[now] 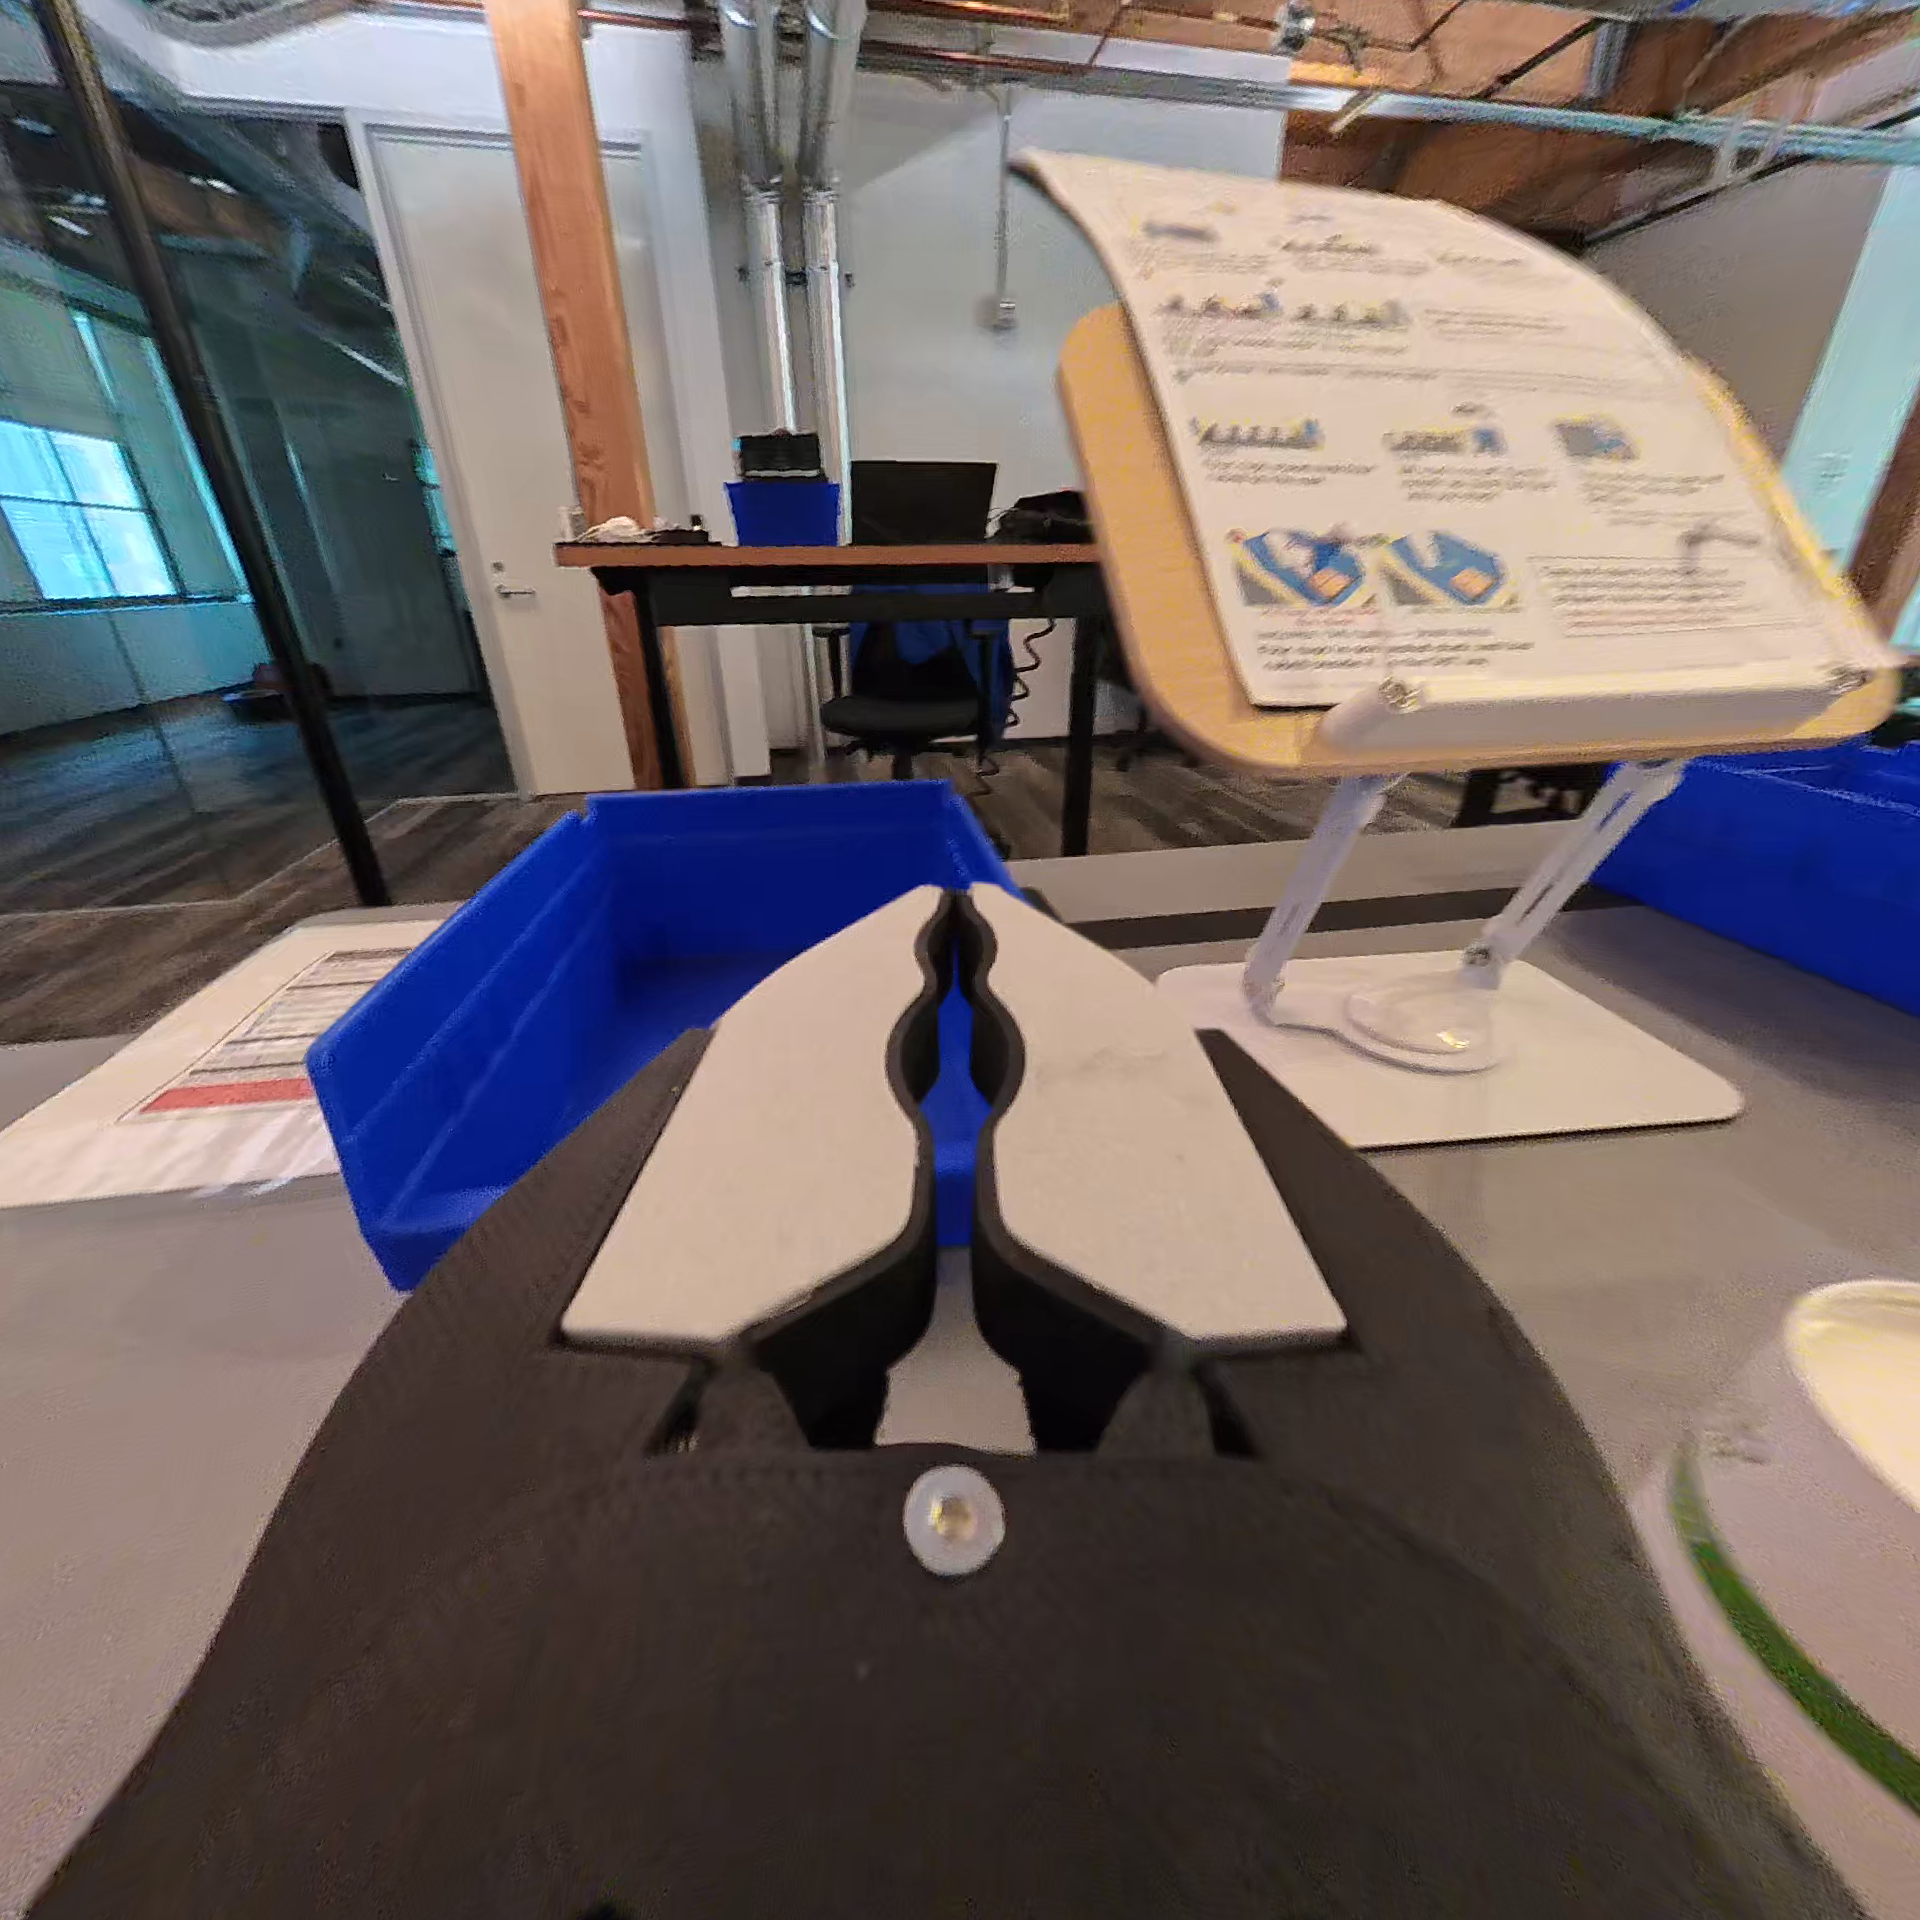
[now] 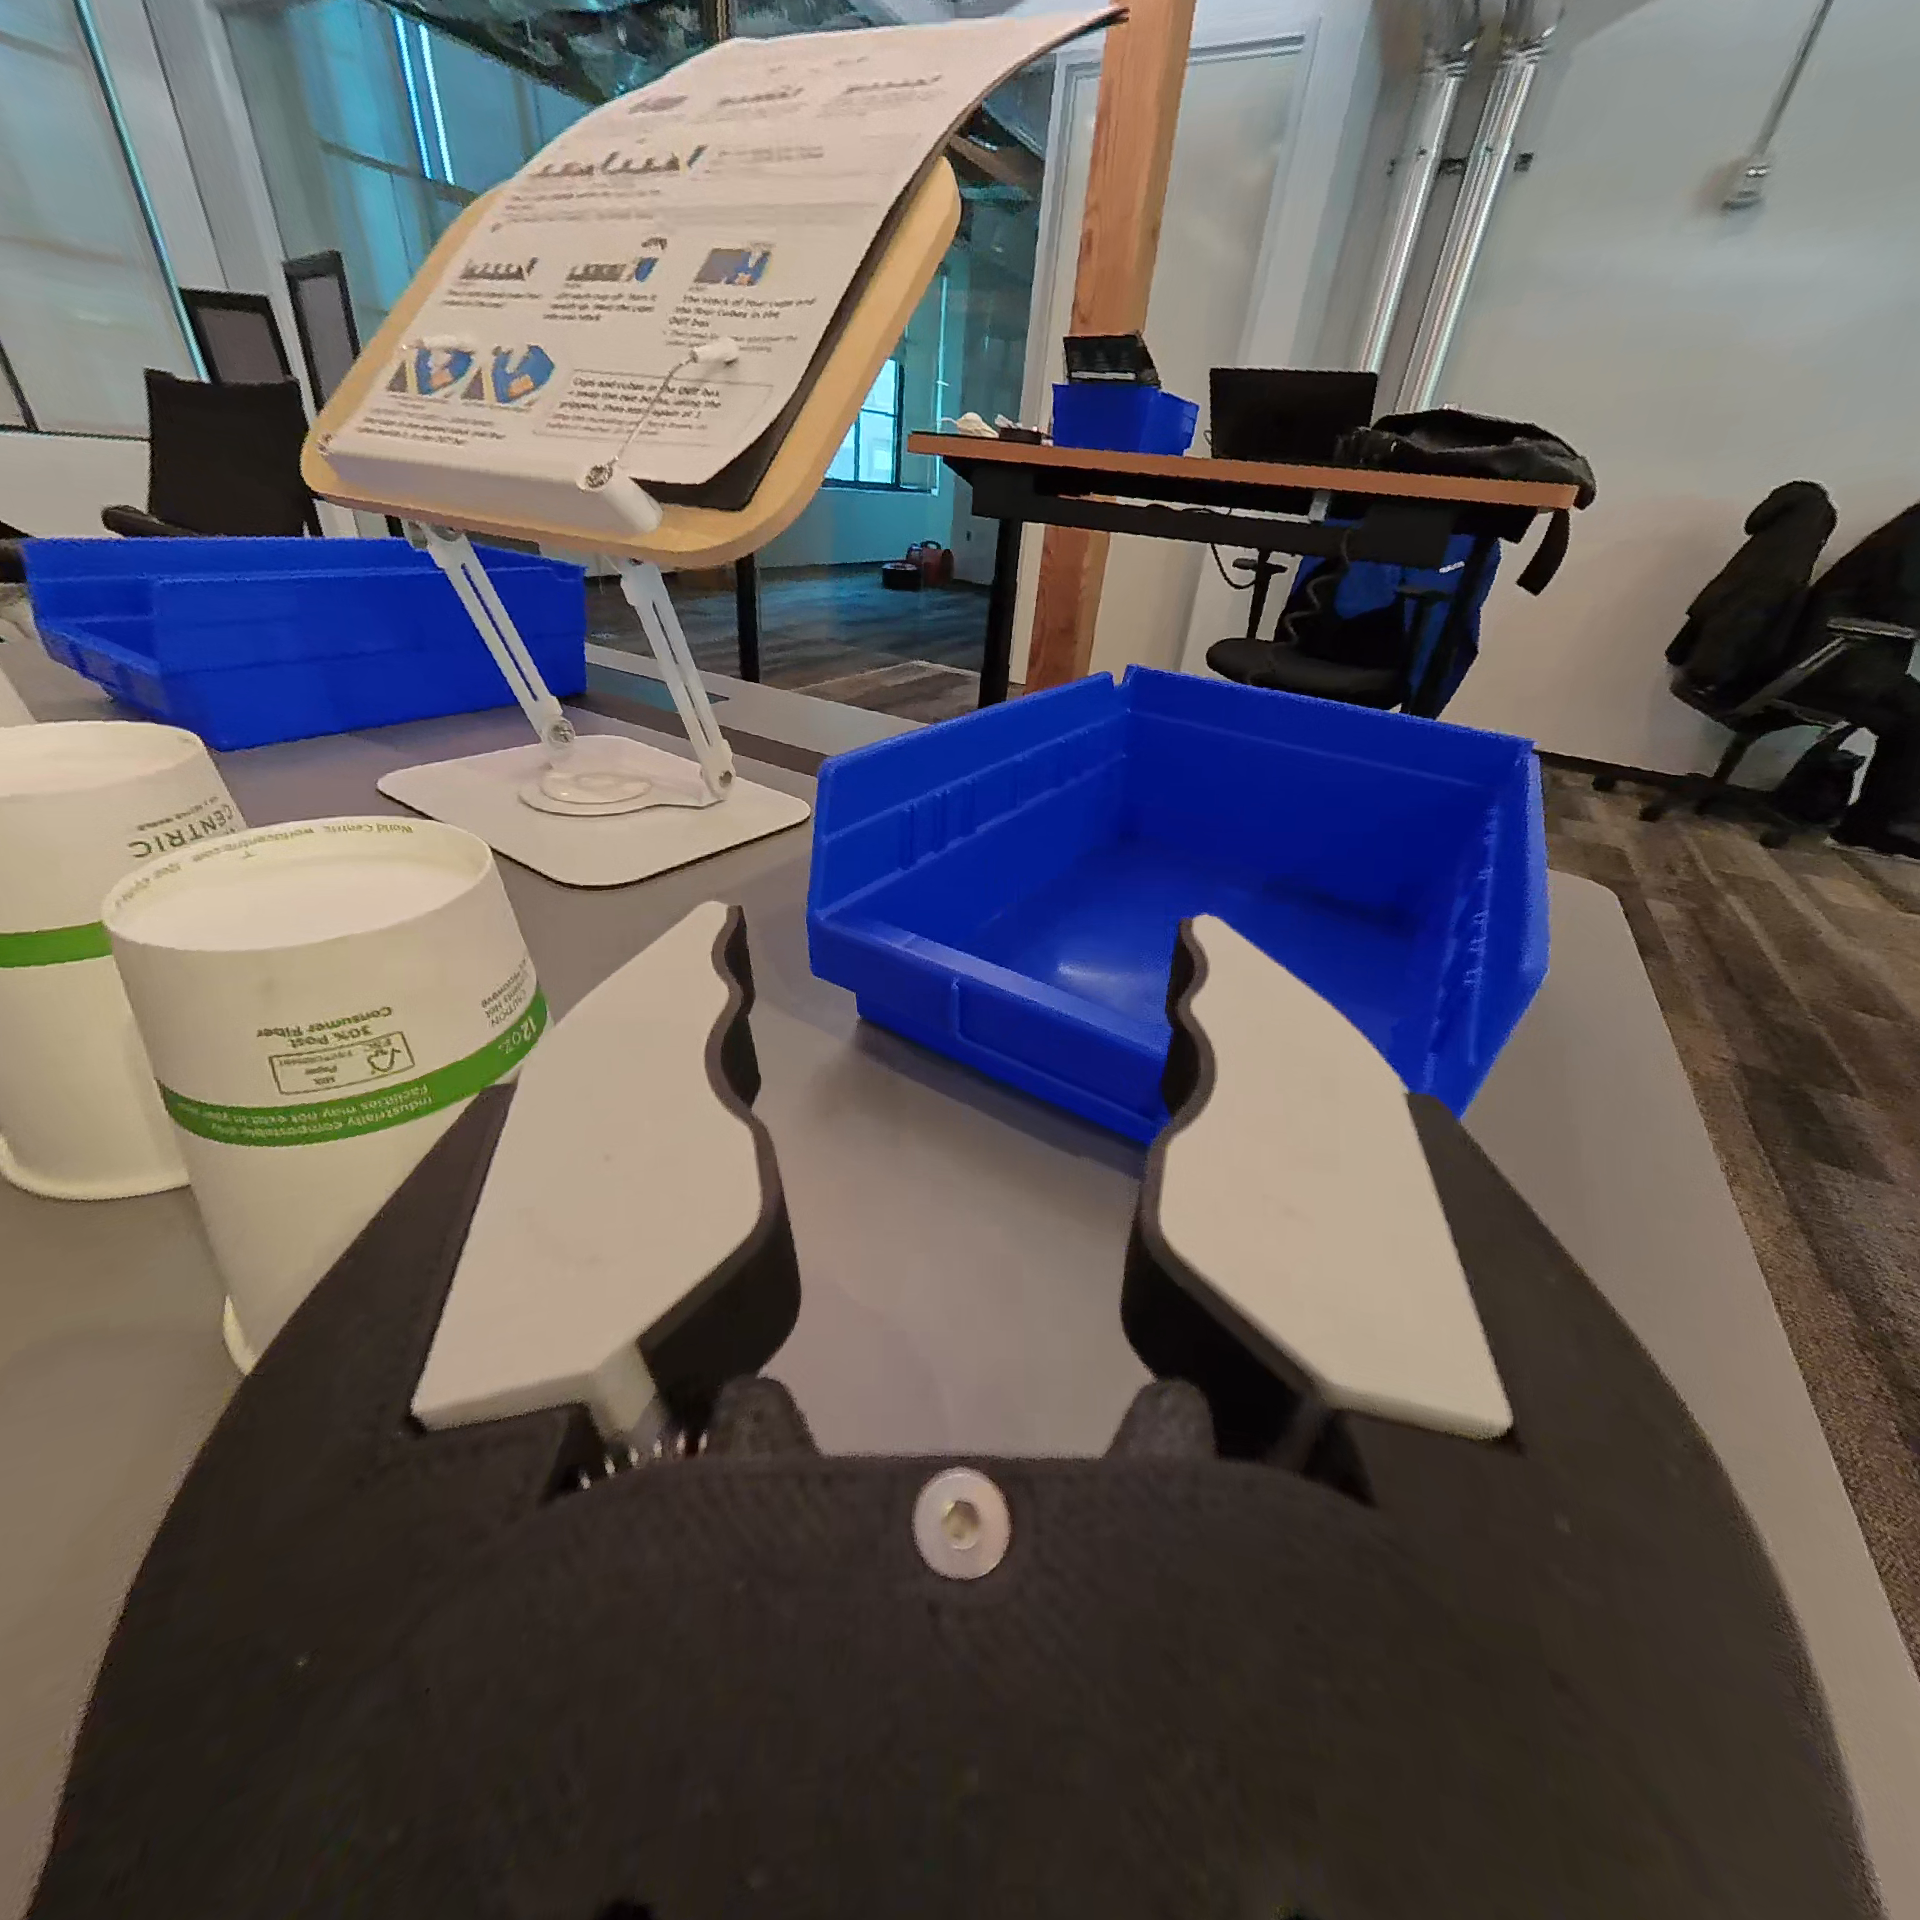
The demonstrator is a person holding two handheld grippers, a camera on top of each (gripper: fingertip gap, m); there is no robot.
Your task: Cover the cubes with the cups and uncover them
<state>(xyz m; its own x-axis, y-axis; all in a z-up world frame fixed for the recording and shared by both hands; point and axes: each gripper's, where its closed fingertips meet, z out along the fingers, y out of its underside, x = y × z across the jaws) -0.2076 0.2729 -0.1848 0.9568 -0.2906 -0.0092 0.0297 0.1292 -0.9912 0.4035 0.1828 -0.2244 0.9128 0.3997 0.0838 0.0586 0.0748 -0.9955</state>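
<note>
Fingers of our left gripper (image 1: 954, 914) are pressed together with nothing between them, pointing at a blue bin (image 1: 665, 997) just ahead on the grey table (image 1: 156, 1382). Our right gripper (image 2: 961, 935) stands wide apart and empty above bare tabletop.

Just left of the right gripper we see two white paper cups with green bands, both upside down on the table: the nearer cup (image 2: 322, 1049) beside the left finger, the farther cup (image 2: 73, 935) close behind it. Any cubes under them are hidden from us.

Ahead of the right gripper, a blue bin (image 2: 1174, 894) sits open and empty. A longer blue bin (image 2: 301, 634) lies behind the reading stand (image 2: 644, 312), its contents out of sight.
</note>
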